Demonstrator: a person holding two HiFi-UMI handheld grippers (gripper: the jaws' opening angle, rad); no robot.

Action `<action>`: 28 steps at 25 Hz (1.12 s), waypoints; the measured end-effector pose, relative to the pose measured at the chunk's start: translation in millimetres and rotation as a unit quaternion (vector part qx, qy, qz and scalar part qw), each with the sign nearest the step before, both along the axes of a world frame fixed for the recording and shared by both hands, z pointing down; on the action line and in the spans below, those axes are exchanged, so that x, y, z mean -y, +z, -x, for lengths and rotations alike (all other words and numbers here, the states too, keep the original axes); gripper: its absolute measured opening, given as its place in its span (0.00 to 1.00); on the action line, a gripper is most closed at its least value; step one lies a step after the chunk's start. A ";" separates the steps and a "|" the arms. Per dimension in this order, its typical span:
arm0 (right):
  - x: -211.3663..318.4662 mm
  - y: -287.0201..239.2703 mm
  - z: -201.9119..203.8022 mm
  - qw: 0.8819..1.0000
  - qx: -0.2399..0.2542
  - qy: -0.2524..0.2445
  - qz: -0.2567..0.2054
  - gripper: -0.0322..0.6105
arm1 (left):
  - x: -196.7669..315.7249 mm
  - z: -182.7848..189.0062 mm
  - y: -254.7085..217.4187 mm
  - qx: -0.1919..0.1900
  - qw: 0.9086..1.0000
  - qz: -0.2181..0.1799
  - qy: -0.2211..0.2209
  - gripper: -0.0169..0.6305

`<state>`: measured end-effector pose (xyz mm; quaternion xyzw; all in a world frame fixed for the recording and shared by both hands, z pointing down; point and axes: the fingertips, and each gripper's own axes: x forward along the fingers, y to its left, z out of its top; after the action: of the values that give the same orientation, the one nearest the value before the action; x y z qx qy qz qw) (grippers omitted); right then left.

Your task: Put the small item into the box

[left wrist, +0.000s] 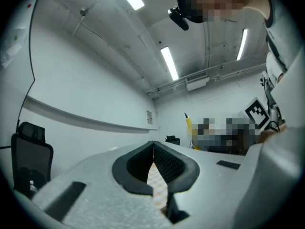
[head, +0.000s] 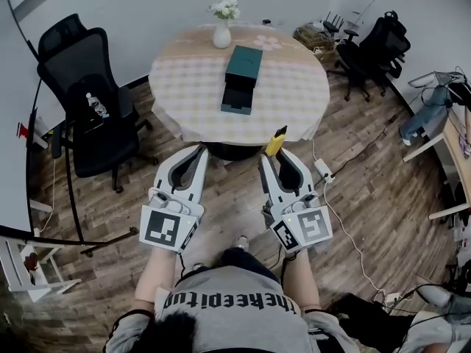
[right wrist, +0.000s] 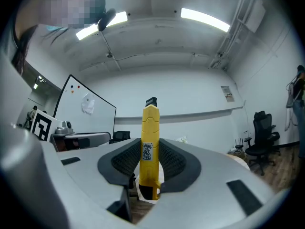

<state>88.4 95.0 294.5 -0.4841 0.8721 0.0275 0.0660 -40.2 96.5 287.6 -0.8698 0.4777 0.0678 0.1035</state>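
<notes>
Standing on a wooden floor (head: 221, 197) before a round counter (head: 184, 101) draped in a checked cloth, with a gripper in each hand.

Clamped in the right gripper (head: 273, 157): a small yellow item (head: 277, 141), black at its tip, pinched by its lower half between the ribbed pads and poking out past the jaw ends. Seen along that gripper, upright and centred, with a white sticker facing the camera.

Pressed tip to tip and carrying nothing, the left gripper (head: 202, 150), with only a sliver of checked cloth showing through the gap behind the tips. Held side by side at the counter's near edge, both pointing toward the cloth.

From the head view, lined up with the near rim of the counter, the yellow item; well apart from it, farther in near the middle of the cloth, a dark teal box (head: 241, 79) lying lengthwise away from the person.

Beyond the box, by the far edge, a white vase (head: 221, 34) of pale flowers.

Flanking the counter, a black office chair (head: 88, 101) at left and another chair (head: 372, 46) at right.
</notes>
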 end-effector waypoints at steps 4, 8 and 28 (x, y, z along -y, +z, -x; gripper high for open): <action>19.0 0.7 -17.8 1.000 0.001 -0.011 0.000 0.23 | 16.6 -18.7 0.6 0.001 1.000 0.001 -0.010 0.05; 35.9 -0.9 -33.7 1.000 0.001 -0.024 0.001 0.23 | 31.9 -37.0 -2.5 0.002 1.000 -0.001 -0.019 0.05; 91.1 13.6 -62.9 0.998 0.018 -0.051 0.017 0.23 | 80.4 -66.4 2.6 0.011 0.999 0.007 -0.045 0.05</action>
<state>151.3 3.8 308.0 -0.4407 0.8946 0.0002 0.0747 26.2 16.1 290.2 -0.8488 0.5155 0.0499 0.1062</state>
